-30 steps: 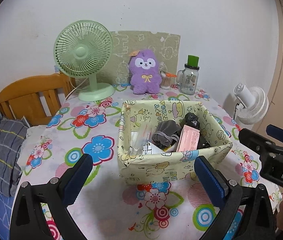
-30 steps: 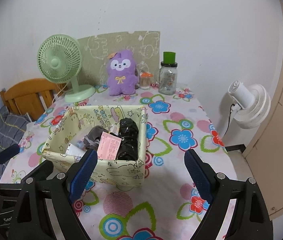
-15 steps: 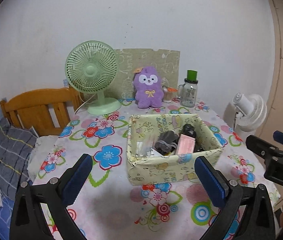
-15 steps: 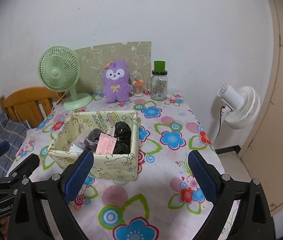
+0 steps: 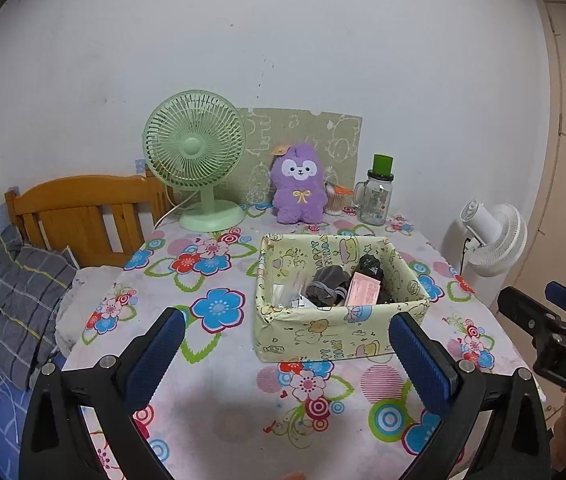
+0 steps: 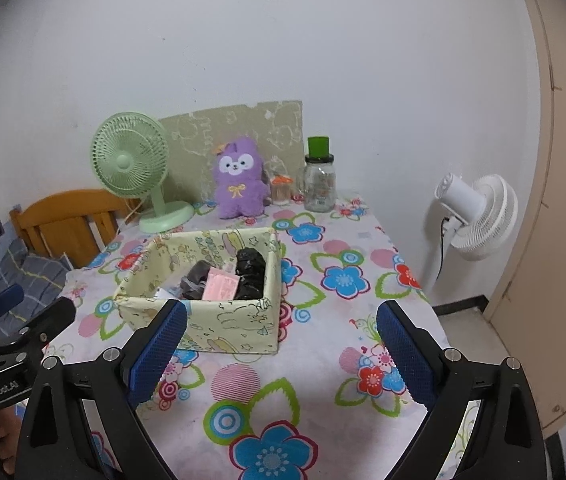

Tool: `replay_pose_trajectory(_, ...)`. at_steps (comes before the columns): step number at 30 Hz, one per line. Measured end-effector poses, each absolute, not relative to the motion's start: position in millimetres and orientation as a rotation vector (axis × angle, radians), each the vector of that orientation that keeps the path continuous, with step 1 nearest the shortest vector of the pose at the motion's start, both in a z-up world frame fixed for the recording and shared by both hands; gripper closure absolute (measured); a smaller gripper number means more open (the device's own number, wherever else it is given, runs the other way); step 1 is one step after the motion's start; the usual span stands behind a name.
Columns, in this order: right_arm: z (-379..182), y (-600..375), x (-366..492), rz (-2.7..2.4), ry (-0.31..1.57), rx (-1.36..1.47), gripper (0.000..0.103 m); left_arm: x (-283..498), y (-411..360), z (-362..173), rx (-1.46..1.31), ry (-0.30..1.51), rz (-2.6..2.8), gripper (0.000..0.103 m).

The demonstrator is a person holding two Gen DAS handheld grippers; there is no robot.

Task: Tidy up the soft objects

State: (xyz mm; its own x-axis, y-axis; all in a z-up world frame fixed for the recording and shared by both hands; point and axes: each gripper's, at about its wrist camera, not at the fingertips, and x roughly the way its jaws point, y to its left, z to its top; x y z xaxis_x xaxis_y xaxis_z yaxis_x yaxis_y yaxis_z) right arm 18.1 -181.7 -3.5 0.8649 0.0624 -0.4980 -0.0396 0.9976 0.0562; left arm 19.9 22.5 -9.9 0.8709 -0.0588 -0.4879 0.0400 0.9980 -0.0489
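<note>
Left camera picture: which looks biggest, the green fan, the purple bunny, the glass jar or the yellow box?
1. Yellow box, though it sits nearest the camera.
2. Green fan.
3. Purple bunny.
4. Glass jar.
The last three stand in one row at the back.

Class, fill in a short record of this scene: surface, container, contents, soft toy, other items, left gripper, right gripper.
surface: table with flowered cloth
container: fabric box
contents: grey cloth, pink packet, black bundle
soft toy: purple plush, upright by the wall, outside the box
other items: green fan, jar
left gripper: open, empty
right gripper: open, empty, jaws just opened wider
</note>
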Motion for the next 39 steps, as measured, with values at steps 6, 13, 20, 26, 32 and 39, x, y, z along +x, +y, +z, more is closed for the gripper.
replay_pose_trajectory(6,2.4,-180.9,8.3,0.047,0.486,0.032,0.002,12.9,18.9,-6.3,-0.025,0.493,-0.063,0.0)
replay_pose_trajectory(13,2.9,-180.8,6.0,0.055,0.487,0.038,0.002,7.6,15.4,-4.6,-0.023,0.482,-0.085,0.0)
replay_pose_trajectory(20,2.0,-181.3,7.1,0.054,0.495,0.042,0.002,8.4,15.5,-5.6,-0.029,0.489,-0.09,0.0)
replay_pose_trajectory(26,0.6,-180.6,7.0,0.051,0.5,0.041,0.002,10.7,15.6,-6.2,-0.056,0.496,-0.094,0.0)
replay_pose_trajectory(32,0.2,-181.9,7.8,0.042,0.502,0.048,0.002,10.8,12.6,-6.7,-0.048,0.498,-0.103,0.0)
replay_pose_trajectory(39,-0.2,-183.2,8.2,0.039,0.504,0.05,0.002,12.4,10.9,-7.7,-0.045,0.503,-0.104,0.0)
